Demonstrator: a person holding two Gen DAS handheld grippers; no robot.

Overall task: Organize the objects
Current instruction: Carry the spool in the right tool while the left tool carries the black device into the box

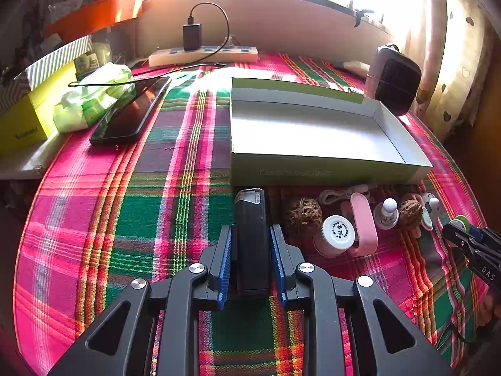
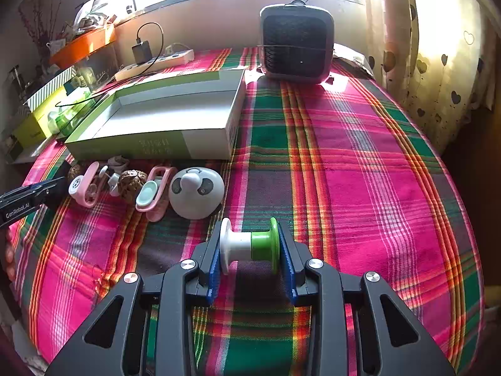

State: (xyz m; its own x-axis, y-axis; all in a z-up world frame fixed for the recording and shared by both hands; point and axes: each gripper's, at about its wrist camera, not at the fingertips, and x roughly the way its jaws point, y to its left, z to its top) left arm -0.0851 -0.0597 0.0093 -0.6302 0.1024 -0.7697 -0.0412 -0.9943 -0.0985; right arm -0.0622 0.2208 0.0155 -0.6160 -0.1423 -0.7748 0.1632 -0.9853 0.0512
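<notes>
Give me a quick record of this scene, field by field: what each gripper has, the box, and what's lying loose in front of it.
left gripper: shut on black device
right gripper: shut on white-and-green spool
open box: nothing inside, on plaid cloth
loose items before box: walnuts, white bottle, pink clips, panda toy
behind box: small fan

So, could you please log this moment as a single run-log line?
left gripper: shut on black lighter | right gripper: shut on white-green spool | open box: empty
</notes>
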